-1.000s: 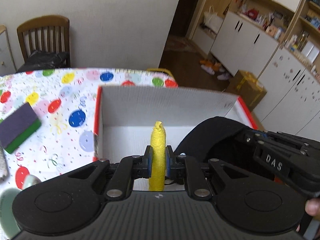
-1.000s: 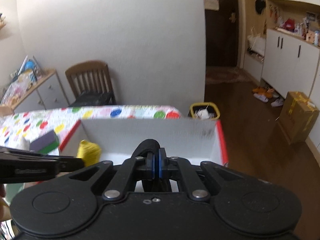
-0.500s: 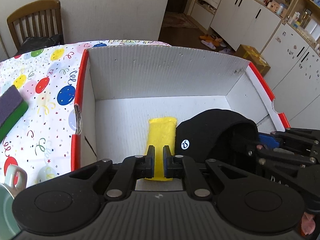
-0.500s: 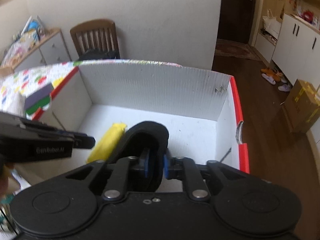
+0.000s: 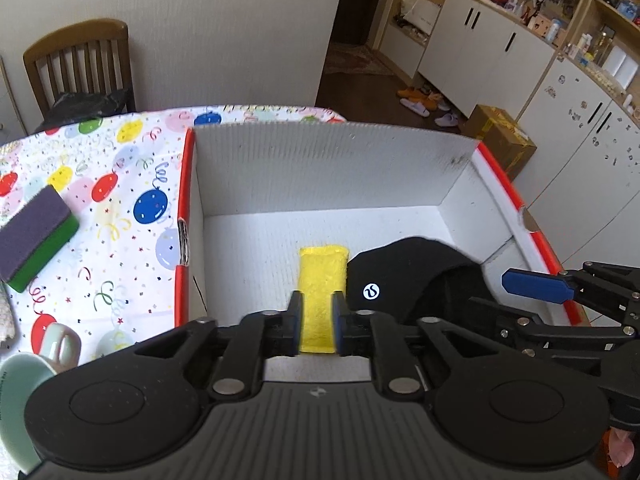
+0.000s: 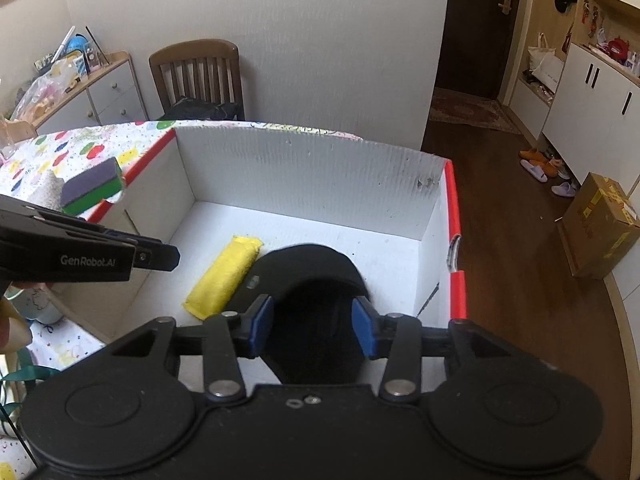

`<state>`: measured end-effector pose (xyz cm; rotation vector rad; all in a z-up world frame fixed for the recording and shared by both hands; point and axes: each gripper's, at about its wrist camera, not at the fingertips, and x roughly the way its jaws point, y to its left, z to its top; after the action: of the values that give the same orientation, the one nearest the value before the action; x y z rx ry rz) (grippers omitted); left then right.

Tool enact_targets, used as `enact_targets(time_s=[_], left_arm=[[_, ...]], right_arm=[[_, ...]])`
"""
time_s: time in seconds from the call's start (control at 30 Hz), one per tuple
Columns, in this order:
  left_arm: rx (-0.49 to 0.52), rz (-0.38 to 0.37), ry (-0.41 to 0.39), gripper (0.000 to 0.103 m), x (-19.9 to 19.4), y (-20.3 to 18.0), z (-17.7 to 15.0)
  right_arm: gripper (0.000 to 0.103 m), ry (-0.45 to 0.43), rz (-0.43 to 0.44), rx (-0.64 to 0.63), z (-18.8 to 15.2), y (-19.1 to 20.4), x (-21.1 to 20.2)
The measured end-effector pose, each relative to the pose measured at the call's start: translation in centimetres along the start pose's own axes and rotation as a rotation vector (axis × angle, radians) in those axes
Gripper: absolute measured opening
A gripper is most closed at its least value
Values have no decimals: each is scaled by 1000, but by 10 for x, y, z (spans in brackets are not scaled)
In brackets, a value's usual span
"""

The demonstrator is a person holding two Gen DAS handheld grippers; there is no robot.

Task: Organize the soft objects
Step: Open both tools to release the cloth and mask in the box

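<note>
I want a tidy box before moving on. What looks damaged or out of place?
The white box has a torn right rim and scuffs on its back wall. The purple and green sponge lies outside on the table; nothing is spilled.

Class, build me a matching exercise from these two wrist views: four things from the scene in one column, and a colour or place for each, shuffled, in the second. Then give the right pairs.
Column one:
1. cloth pad
2. cap
3. sponge
4. mug

Column two:
A. purple over green, on the balloon tablecloth outside the box
B. black with a small white logo, on the box floor
C. yellow, lying flat in the box beside the black item
D. pale green, at the near left edge of the table

Pairs: 1-C, 2-B, 3-A, 4-D
</note>
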<state>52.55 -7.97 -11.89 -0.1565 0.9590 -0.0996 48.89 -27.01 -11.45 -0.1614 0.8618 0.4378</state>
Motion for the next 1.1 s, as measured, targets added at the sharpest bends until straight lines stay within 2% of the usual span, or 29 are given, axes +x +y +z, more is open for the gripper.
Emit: enact_targets(time_s=[0.03,0.1,0.2,0.3,0.47,0.6,0.77,0.83,1.1], left_arm=[[5,-4,-7,40,-4,-1,0],[10,-18,-29,47,-13,0,-1],[17,-20,-58,49,-26,-1,-3],[24,-26,-79,57,-42,-3,-6],[53,-31,-133,59,-72,-8,-14],[60,-36,-172,72,-97,-8,-22],[66,-47,-214,74,-128,-2,-37],[76,-46,-233,80,-141,1,-44],[87,-58,-295,83,-193,25,-72]], right_arm=[[45,-5,3,-1,0,1,-4],[47,-17,7,-1,-1,2,-11],[49,-35,12,-1,-1,5,-22],[54,-61,19,3,-1,6,-34],[63,-112,36,5,0,14,-57],[69,-146,55,9,-1,19,-75],[76,-187,80,25,-4,33,-98],[79,-201,88,25,-6,40,-107],[87,-239,120,40,-17,76,-136]])
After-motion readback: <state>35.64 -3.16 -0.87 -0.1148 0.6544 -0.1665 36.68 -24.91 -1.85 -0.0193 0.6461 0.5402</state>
